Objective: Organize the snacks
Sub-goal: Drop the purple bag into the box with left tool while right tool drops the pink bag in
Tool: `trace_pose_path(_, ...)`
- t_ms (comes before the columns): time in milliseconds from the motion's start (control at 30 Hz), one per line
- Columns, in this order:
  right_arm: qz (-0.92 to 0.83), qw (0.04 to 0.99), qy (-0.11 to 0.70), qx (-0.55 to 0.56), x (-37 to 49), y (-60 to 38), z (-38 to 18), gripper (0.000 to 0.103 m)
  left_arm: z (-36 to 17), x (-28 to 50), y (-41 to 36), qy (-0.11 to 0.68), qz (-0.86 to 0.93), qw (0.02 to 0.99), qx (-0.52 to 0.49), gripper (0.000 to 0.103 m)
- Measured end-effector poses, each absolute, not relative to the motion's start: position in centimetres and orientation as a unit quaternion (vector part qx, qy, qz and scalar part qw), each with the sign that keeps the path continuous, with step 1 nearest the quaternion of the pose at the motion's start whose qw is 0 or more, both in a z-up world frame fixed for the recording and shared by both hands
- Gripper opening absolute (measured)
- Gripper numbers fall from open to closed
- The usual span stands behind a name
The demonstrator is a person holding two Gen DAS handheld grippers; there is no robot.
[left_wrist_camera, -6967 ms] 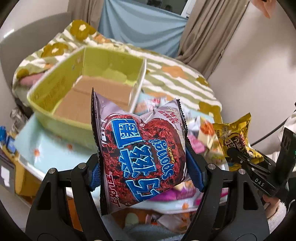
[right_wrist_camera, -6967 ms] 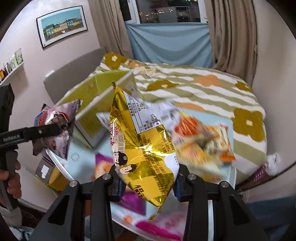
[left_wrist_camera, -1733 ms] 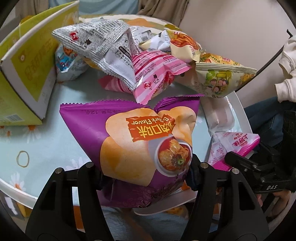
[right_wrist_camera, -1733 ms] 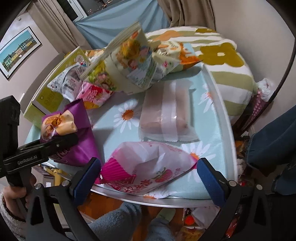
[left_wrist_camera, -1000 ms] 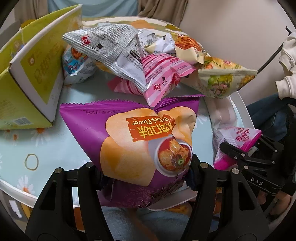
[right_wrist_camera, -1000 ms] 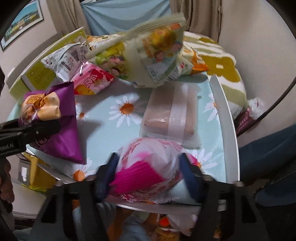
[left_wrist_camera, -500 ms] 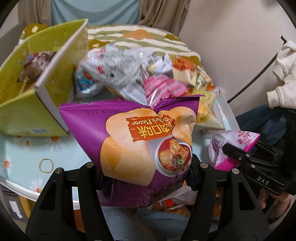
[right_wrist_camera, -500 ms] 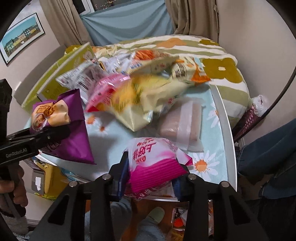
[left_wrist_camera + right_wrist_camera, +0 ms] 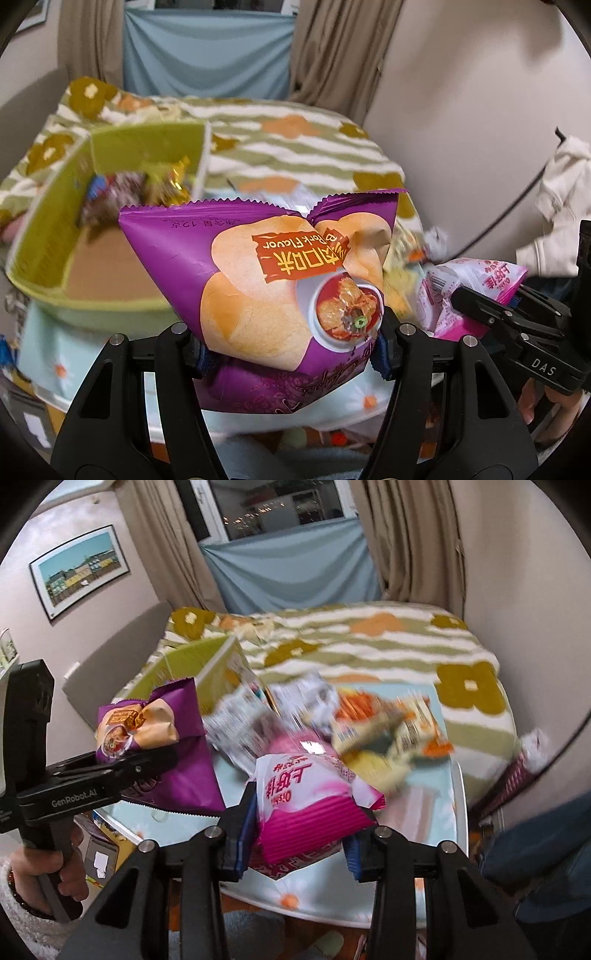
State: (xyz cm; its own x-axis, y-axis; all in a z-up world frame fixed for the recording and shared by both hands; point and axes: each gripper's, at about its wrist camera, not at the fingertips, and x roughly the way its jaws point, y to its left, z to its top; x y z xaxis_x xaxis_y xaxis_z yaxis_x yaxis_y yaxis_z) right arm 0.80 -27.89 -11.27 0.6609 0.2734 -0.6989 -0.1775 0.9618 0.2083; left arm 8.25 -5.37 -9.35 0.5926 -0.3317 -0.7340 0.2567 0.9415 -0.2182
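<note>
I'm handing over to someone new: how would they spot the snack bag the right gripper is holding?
Start at the round table with the daisy-print cloth, its far side piled with blurred snack packets. At its near edge, the right gripper has its jaws shut on a crinkly pink-and-white foil bag. Unlike the purple chip bag to its left, it has a solid magenta lower half.

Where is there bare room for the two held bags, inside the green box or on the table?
The brown floor at the near end of the green cardboard box is bare; its far end holds wrappers. The floral table is free along its right edge beside the heaped snack packets.
</note>
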Motion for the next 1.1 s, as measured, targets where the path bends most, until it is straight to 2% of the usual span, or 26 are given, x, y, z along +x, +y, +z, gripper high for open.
trace_pose_path(400, 0.189, 0.915, 0.352, 0.056, 9.7, -19.1, -6.4, 0.037, -6.1, 16.8, 5.5, 0.418, -0.098, 0.902, -0.048, 0.063)
trace_pose_path(533, 0.21, 0.91, 0.354, 0.048, 13.0, -15.3, -6.0, 0.037, -7.4, 19.8, 9.3, 0.44, -0.086, 0.893, -0.045, 0.063)
trace_pose_path(767, 0.219, 0.904, 0.367, 0.032, 17.5, -10.0, -6.9, 0.037, -12.9, 23.6, 13.7, 0.503, -0.083, 0.859, -0.044, 0.063)
trace_pose_path(800, 0.218, 0.901, 0.373, 0.033, 18.0, -9.3, -7.3, 0.037, -13.7, 24.1, 14.2, 0.512, -0.084, 0.854, -0.044, 0.065)
trace_pose_path(867, 0.217, 0.897, 0.384, 0.034, 18.9, -8.2, -8.0, 0.037, -15.1, 24.6, 14.6, 0.533, -0.089, 0.841, -0.04, 0.081)
trace_pose_path(900, 0.214, 0.894, 0.392, 0.035, 19.3, -7.6, -8.5, 0.037, -15.5, 24.8, 14.7, 0.54, -0.084, 0.837, -0.03, 0.098)
trace_pose_path(933, 0.21, 0.892, 0.399, 0.033, 19.7, -7.1, -8.9, 0.037, -15.6, 24.9, 14.9, 0.54, -0.077, 0.838, -0.02, 0.103)
trace_pose_path(1100, 0.187, 0.884, 0.426, 0.038, 20.9, -6.0, -10.6, 0.037, -15.2, 25.0, 15.7, 0.531, -0.095, 0.842, -0.011, 0.103)
